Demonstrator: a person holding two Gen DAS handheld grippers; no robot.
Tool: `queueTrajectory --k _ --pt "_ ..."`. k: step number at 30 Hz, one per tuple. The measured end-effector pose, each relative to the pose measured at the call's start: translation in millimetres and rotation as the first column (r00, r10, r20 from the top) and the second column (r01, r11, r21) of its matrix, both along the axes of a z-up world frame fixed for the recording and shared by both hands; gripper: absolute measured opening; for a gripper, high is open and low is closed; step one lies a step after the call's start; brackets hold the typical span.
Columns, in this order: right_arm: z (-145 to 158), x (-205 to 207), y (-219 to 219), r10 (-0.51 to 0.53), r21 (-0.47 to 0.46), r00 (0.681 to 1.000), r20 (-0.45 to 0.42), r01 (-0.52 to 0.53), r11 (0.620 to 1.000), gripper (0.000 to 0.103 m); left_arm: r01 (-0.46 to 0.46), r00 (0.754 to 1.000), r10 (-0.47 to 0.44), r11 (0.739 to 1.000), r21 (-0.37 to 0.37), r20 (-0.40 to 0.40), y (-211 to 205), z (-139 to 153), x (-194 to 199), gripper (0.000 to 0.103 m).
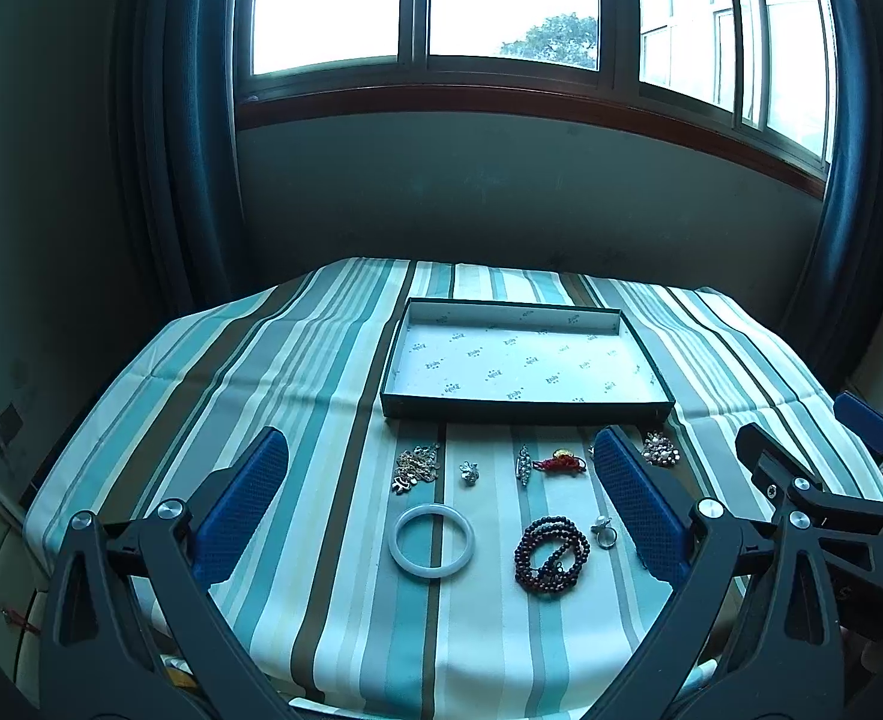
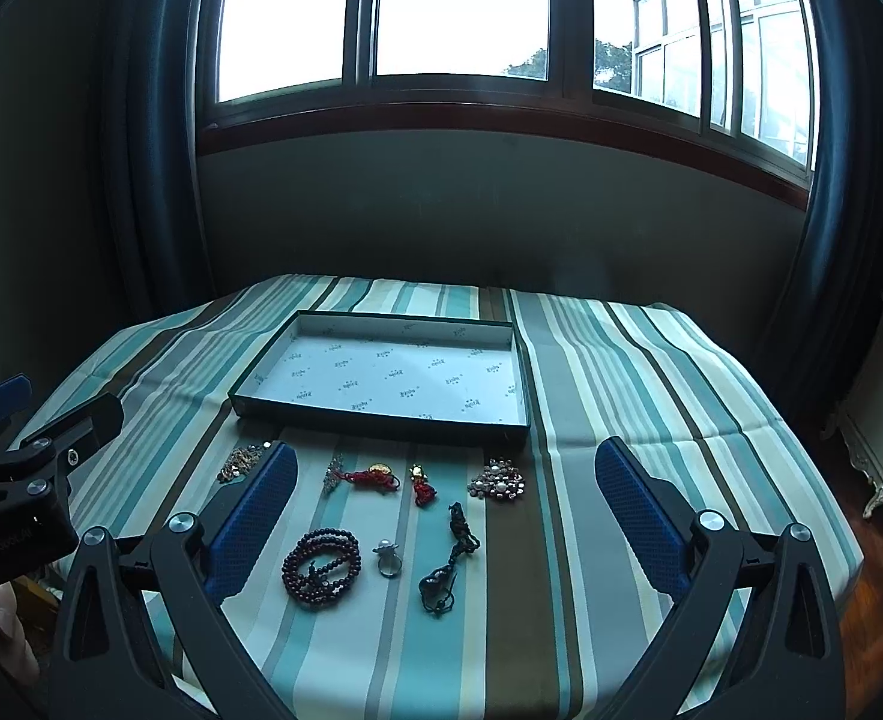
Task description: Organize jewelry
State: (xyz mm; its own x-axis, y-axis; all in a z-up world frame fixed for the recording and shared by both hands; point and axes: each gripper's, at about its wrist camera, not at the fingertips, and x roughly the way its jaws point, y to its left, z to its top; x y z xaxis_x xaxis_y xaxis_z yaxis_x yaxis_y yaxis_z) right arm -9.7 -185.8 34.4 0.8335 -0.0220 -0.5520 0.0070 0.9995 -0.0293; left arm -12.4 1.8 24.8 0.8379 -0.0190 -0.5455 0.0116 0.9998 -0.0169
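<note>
The tablecloth (image 1: 297,372) is striped in teal, cream, grey and brown. On it, the tray (image 1: 525,409) has dark green walls and a white, speckle-printed lining; before the tray lie a white bangle (image 1: 431,543) and dark red beads (image 1: 552,553).

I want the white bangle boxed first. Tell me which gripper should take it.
Left, probably. The white bangle lies between the open left gripper's fingers; the right gripper's view doesn't show it. The box sits just beyond.
</note>
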Motion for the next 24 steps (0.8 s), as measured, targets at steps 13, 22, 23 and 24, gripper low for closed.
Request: queueTrajectory --k 13,22,23,24 --pt "6.5 -0.2 0.4 0.003 -0.005 1.000 0.021 -0.003 1.000 0.099 0.002 1.000 -0.002 1.000 -0.001 0.009 -0.6 4.1 -3.3 0.101" --pt "6.4 -6.5 2.6 0.007 -0.009 0.999 0.032 -0.007 1.000 0.099 0.000 1.000 0.000 1.000 0.001 0.018 -2.5 5.2 -6.5 0.101" --pt "6.4 -6.7 2.4 0.006 -0.009 0.999 0.033 -0.006 1.000 0.099 -0.001 1.000 0.001 1.000 0.000 0.018 -2.4 5.4 -7.0 0.101" --pt "6.5 -6.6 2.4 0.006 -0.009 0.999 0.033 -0.006 1.000 0.099 -0.002 1.000 0.002 1.000 0.000 0.019 -2.5 5.7 -7.3 0.101"
